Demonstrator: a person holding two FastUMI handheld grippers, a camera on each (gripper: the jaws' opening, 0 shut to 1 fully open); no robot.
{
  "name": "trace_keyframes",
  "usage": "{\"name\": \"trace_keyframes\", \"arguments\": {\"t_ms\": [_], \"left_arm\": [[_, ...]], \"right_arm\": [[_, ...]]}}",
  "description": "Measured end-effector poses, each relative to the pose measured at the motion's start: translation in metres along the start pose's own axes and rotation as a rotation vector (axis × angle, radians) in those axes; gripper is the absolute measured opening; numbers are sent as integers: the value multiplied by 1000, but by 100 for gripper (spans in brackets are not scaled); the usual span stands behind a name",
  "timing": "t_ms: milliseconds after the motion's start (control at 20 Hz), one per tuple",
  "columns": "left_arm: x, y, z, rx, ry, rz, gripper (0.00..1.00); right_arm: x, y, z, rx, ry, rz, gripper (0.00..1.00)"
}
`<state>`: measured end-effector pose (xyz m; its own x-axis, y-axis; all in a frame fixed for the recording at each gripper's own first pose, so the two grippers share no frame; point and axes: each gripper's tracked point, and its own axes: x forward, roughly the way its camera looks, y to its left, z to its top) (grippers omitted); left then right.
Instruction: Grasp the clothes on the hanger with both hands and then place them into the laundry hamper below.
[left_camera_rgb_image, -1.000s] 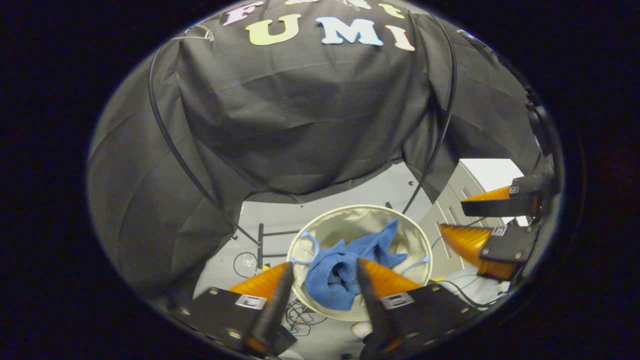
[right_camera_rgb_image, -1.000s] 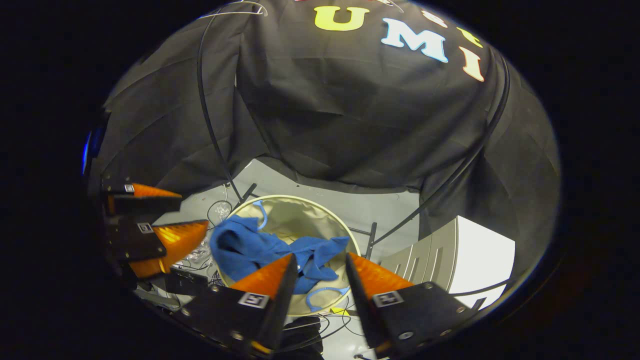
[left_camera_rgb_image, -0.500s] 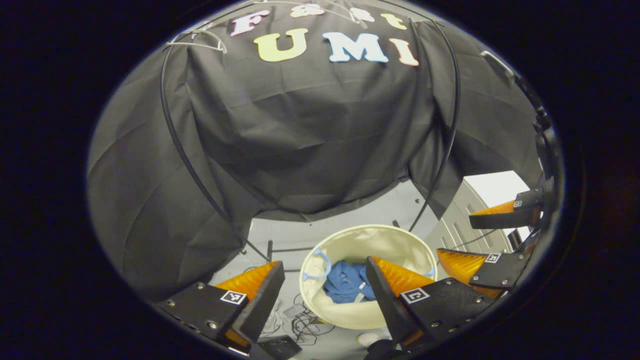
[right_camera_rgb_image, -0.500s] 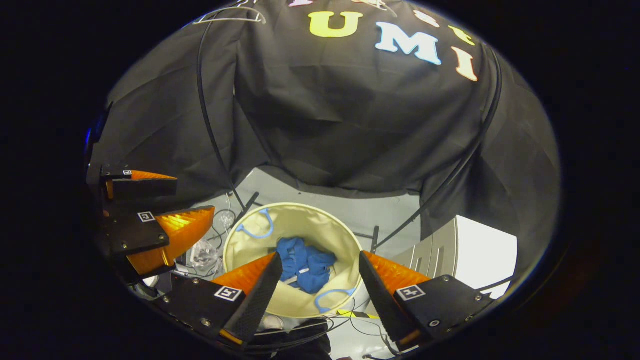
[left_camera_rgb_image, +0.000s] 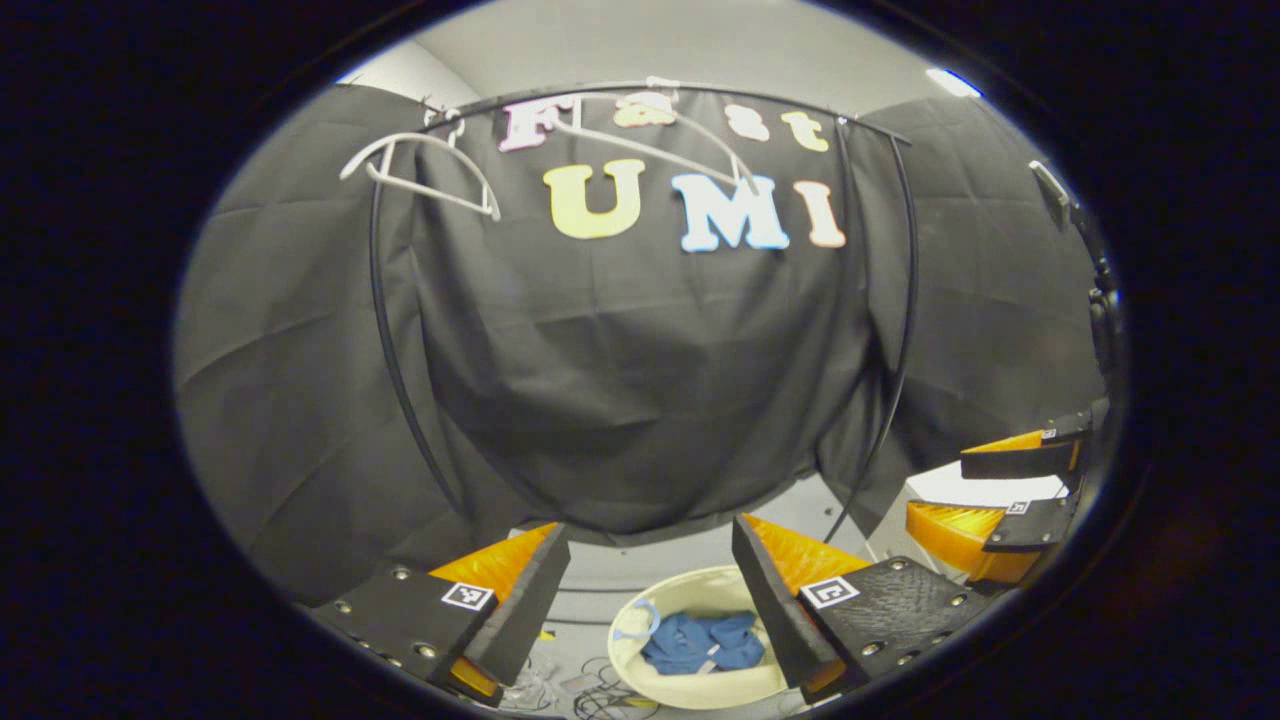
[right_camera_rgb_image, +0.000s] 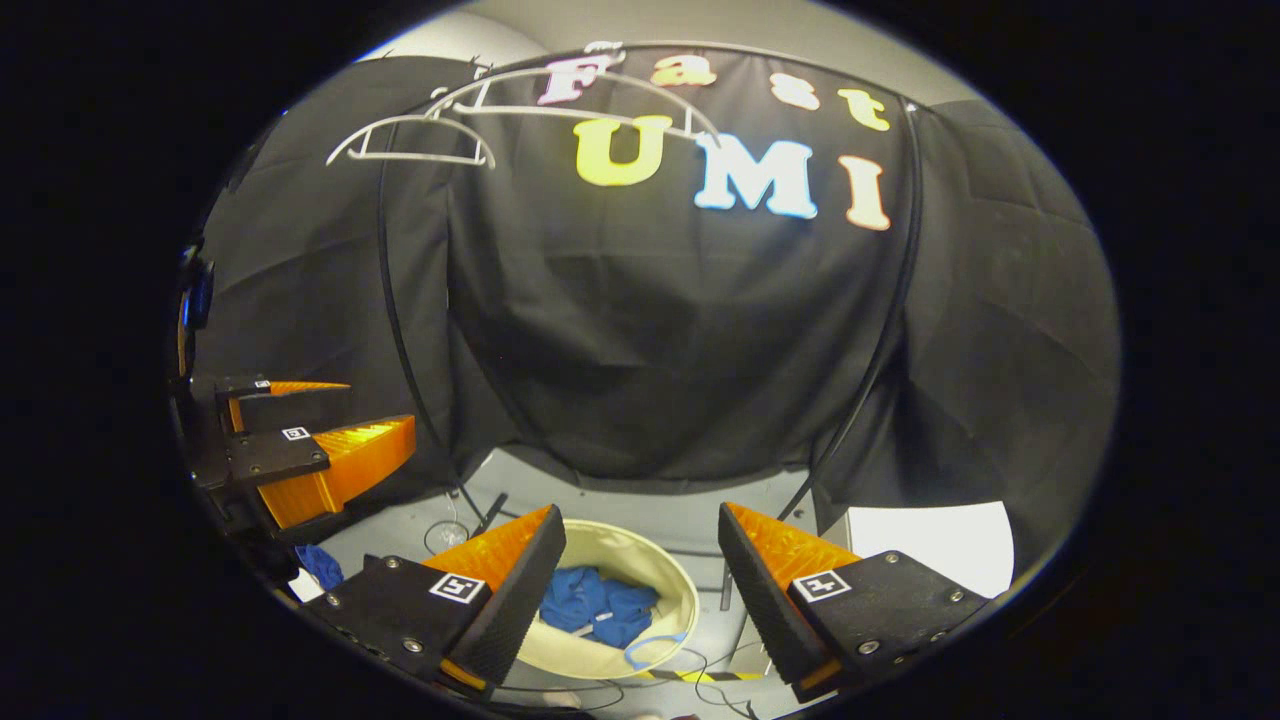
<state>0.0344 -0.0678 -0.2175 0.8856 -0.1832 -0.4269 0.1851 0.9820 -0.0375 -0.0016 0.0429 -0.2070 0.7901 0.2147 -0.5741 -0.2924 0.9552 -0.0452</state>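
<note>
The blue garment (left_camera_rgb_image: 702, 642) (right_camera_rgb_image: 598, 605) lies crumpled at the bottom of the round cream laundry hamper (left_camera_rgb_image: 690, 685) (right_camera_rgb_image: 665, 590) on the floor. My left gripper (left_camera_rgb_image: 650, 535) is open, high above the hamper, with nothing between its fingers; it also appears at the left of the right gripper view (right_camera_rgb_image: 345, 410). My right gripper (right_camera_rgb_image: 640, 520) is open and empty too, seen far right in the left gripper view (left_camera_rgb_image: 960, 485). Bare white hangers (left_camera_rgb_image: 425, 170) (right_camera_rgb_image: 420, 140) hang from the curved black rail (left_camera_rgb_image: 640, 90) at the top.
Black cloth walls close in the booth behind and on both sides. A white cabinet (right_camera_rgb_image: 930, 545) stands to the right of the hamper. Loose cables (left_camera_rgb_image: 590, 675) lie on the grey floor beside the hamper, and a thin black pole (right_camera_rgb_image: 400, 330) runs down on the left.
Both grippers have let go of the blue garment, which dropped into the hamper. Both have since risen and tilted up, so the hamper looks smaller and the hanger rail has come into sight.
</note>
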Motion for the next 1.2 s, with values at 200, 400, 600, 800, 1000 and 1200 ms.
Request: {"name": "trace_keyframes", "arguments": {"t_ms": [200, 400, 600, 800, 1000, 1200], "left_arm": [[-35, -3, 81, 5, -153, 12, 100], [-91, -14, 128, 13, -261, 25, 100], [-148, -20, 164, 22, -334, 49, 99], [-204, -27, 177, 28, -386, 78, 99], [-235, -34, 181, 26, -428, 103, 99], [-260, -28, 182, 18, -453, 144, 99]], "right_arm": [[-44, -26, 51, 21, -153, -35, 95], [-86, -48, 83, 21, -262, -65, 96], [-128, -66, 102, 27, -367, -73, 96], [-164, -73, 109, 17, -427, -86, 95], [-201, -80, 108, 6, -483, -111, 95], [-217, -88, 104, 60, -510, -129, 96]]}}
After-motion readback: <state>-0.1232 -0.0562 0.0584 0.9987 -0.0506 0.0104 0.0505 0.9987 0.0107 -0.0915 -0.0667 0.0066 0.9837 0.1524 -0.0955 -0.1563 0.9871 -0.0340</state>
